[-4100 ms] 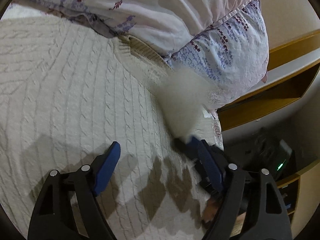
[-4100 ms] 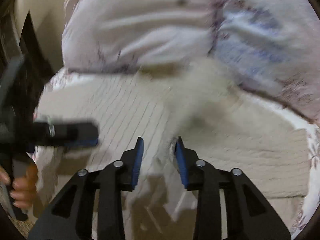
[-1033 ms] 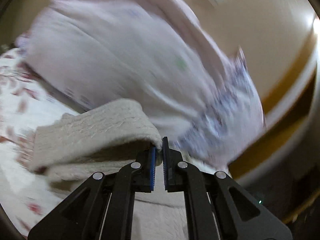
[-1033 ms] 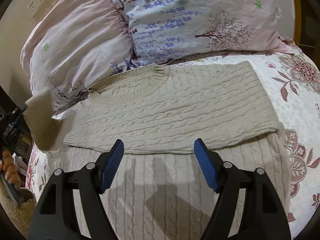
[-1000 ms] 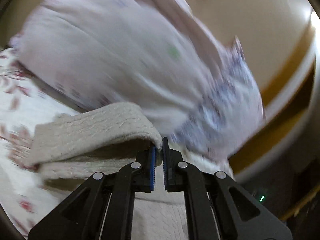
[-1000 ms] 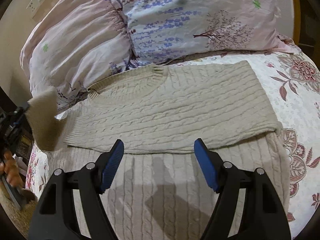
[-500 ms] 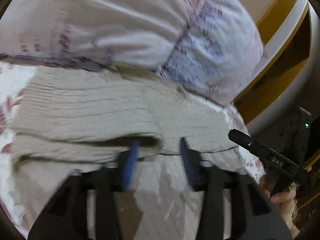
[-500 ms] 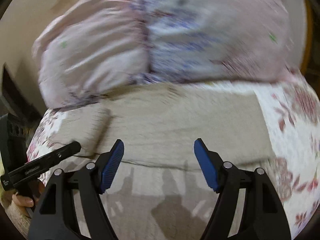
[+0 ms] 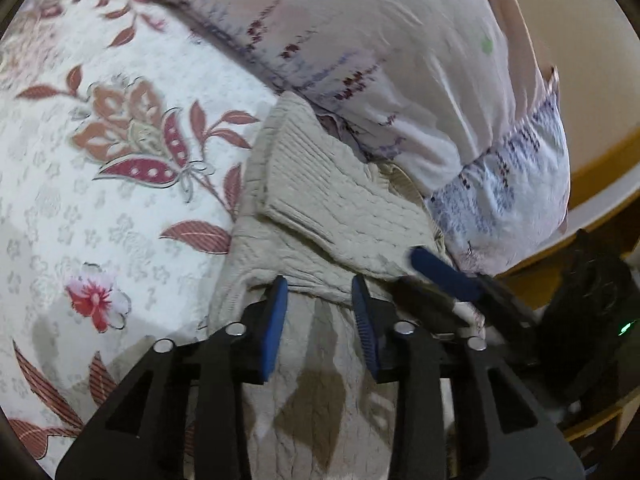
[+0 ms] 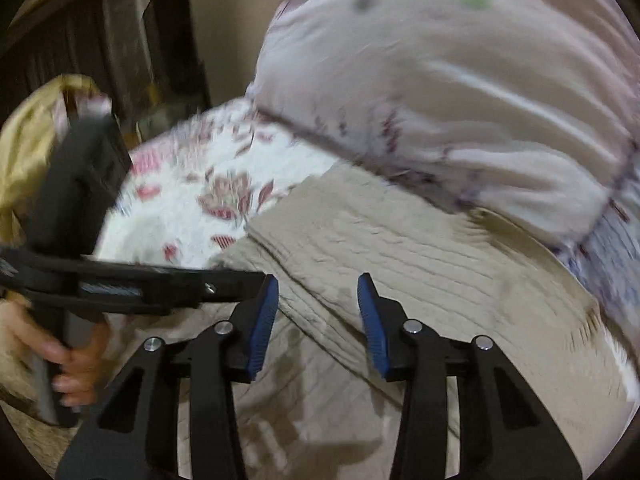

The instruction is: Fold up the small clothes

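A folded beige sweater (image 9: 340, 208) (near the pillows (image 9: 400, 60)) is straddled by left gripper (image 9: 320, 292) and right gripper (image 10: 318, 292), jaws part-open, just closing, nothing gripped.

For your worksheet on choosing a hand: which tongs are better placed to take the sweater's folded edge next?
Probably left: the left tongs already straddle the folded edge of the sweater, jaws apart and just closing. The right tongs hover over flat knit.

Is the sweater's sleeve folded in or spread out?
Folded in. In the left wrist view the sleeve lies across the sweater body, its ribbed cuff on top.
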